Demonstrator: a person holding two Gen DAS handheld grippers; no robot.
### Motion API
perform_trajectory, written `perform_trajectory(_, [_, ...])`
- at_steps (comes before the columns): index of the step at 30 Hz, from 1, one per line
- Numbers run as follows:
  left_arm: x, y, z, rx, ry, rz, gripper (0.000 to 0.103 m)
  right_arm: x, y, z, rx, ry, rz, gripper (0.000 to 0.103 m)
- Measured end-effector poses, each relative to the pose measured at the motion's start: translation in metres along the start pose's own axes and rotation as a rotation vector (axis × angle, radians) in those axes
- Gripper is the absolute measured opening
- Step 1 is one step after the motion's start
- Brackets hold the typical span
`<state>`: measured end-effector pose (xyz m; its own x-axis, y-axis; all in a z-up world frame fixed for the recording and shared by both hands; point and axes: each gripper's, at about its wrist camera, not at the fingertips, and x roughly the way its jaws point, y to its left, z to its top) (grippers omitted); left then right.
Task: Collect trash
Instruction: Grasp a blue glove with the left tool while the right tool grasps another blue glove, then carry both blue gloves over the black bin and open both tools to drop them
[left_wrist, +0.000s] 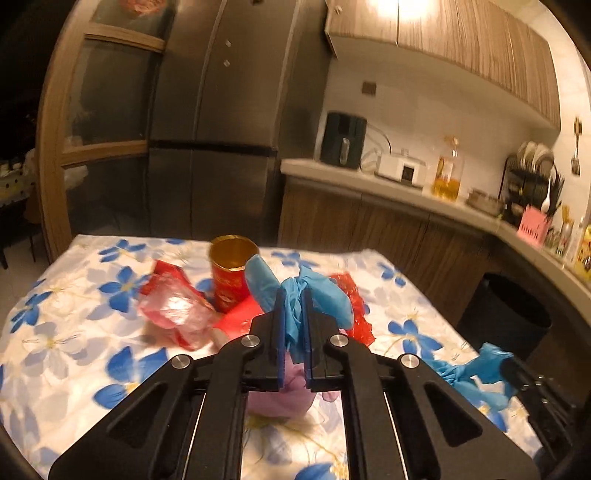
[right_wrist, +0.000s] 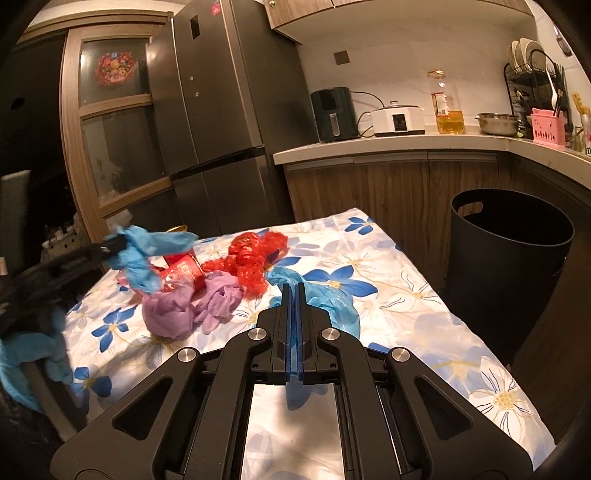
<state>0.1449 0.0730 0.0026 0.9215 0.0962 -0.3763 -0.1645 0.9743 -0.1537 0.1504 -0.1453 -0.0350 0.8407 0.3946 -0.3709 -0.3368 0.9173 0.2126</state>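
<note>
The left claw (left_wrist: 293, 314) is clamping a crumpled blue glove (left_wrist: 295, 295), lifted above the bench (left_wrist: 74, 332); the glove's bulk is hiding the bench surface directly behind it. In the right wrist view the same claw (right_wrist: 110, 245) is entering from the left edge, motion-blurred, so its fingers are hard to make out there.

The right claw (right_wrist: 294, 295) is standing nearly closed, and a second blue glove (right_wrist: 332, 302) is lying around its tips near the middle of the bench; whether the material is actually pinched between the pads cannot be told from this view. In the left wrist view this claw (left_wrist: 513, 369) is cut off at the right edge, with blue glove material (left_wrist: 461, 373) trailing from it.

Remaining trash is clustering toward the far edge of the bench: a red-and-gold paper cup (left_wrist: 231, 273) standing upright, a crinkled clear wrapper (left_wrist: 173, 314), red mesh netting (right_wrist: 255, 266), a tipped red cup (right_wrist: 183, 275) and a purple glove (right_wrist: 177, 314), the latter partly hidden below the left claw.

A black bin (right_wrist: 509, 236) is standing off the bench's right edge, its interior dark and unreadable.
</note>
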Motion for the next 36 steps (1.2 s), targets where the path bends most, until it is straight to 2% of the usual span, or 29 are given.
perform_trajectory(8, [-0.044, 0.013, 0.001, -0.046, -0.043, 0.029, 0.007, -0.015, 0.004, 0.002, -0.001, -0.019, 0.028, 0.002])
perform_trajectory(15, [-0.049, -0.012, -0.005, -0.002, -0.024, -0.001, 0.006, -0.029, 0.004, 0.005, -0.011, -0.031, 0.043, 0.002])
perform_trajectory(23, [-0.035, -0.053, -0.010, 0.058, 0.009, -0.063, 0.006, -0.040, -0.011, 0.019, -0.018, -0.056, 0.012, 0.002])
perform_trajectory(36, [-0.002, -0.149, 0.003, 0.158, 0.007, -0.211, 0.005, -0.057, -0.068, 0.060, 0.005, -0.138, -0.089, 0.002])
